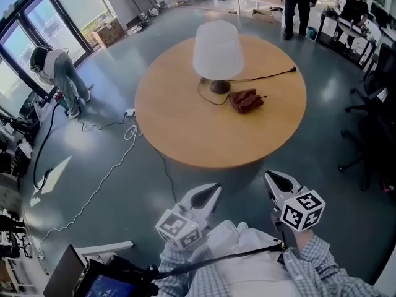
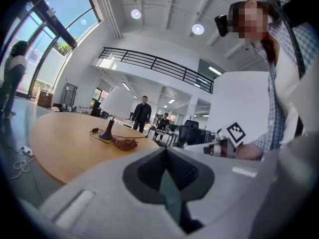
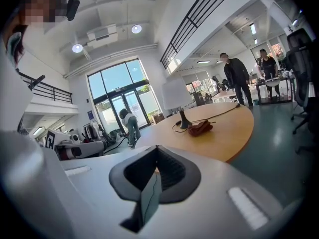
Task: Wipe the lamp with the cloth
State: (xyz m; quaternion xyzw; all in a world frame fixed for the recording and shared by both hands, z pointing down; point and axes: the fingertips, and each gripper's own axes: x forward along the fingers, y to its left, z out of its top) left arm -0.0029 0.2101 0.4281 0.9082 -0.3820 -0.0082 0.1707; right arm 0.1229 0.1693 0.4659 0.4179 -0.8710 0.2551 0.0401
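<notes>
A lamp (image 1: 217, 51) with a white shade and dark base stands near the middle of a round wooden table (image 1: 185, 129). Its black cord trails off to the right. A crumpled reddish-brown cloth (image 1: 246, 100) lies on the table just right of the lamp base. In the left gripper view the lamp (image 2: 115, 108) and cloth (image 2: 124, 143) sit far off; the right gripper view shows the lamp (image 3: 177, 98) and cloth (image 3: 200, 128) too. My left gripper (image 1: 213, 192) and right gripper (image 1: 273, 179) are both shut and empty, held close to my body, short of the table's near edge.
A person (image 1: 59, 76) bends over at the left by the glass doors. Another person (image 1: 299, 2) stands beyond the table. White cables (image 1: 105, 178) run across the floor at left. Office chairs (image 1: 374, 122) stand at the right. A device with a screen (image 1: 93, 280) sits at the lower left.
</notes>
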